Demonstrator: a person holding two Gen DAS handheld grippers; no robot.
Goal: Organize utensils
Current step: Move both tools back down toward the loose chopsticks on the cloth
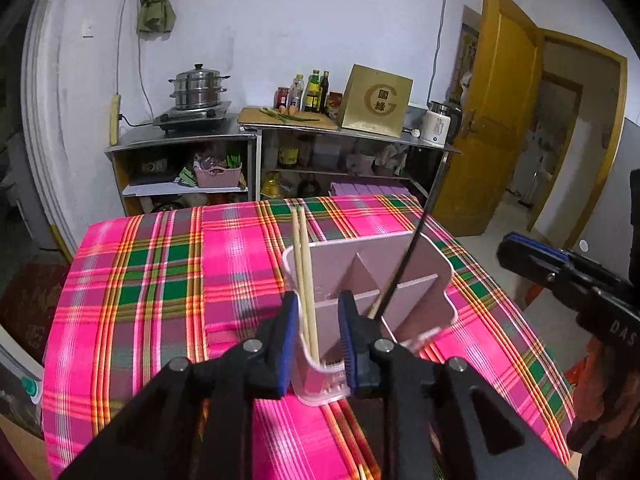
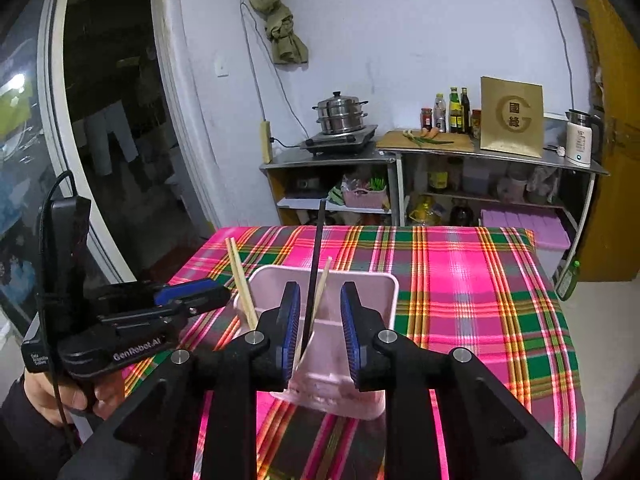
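A pale pink utensil holder (image 1: 420,292) with divided compartments stands on the plaid tablecloth. Two wooden chopsticks (image 1: 304,264) stand upright in its left compartment, between the blue pads of my left gripper (image 1: 318,312), which is open and does not press on them. A black chopstick (image 1: 404,264) leans in a compartment to the right. In the right wrist view my right gripper (image 2: 320,304) hangs open over the holder (image 2: 376,292), with the black chopstick (image 2: 316,256) and a wooden one (image 2: 323,288) loose between its pads. The wooden pair (image 2: 242,280) stands left of it.
The table (image 1: 160,272) is covered in pink, green and yellow plaid. Behind it a metal shelf unit (image 1: 184,144) carries a steamer pot, bottles, a cutting board, a gold box and a kettle. A yellow door (image 1: 500,112) stands open at right. A person's hand (image 2: 64,396) holds the left gripper (image 2: 192,296).
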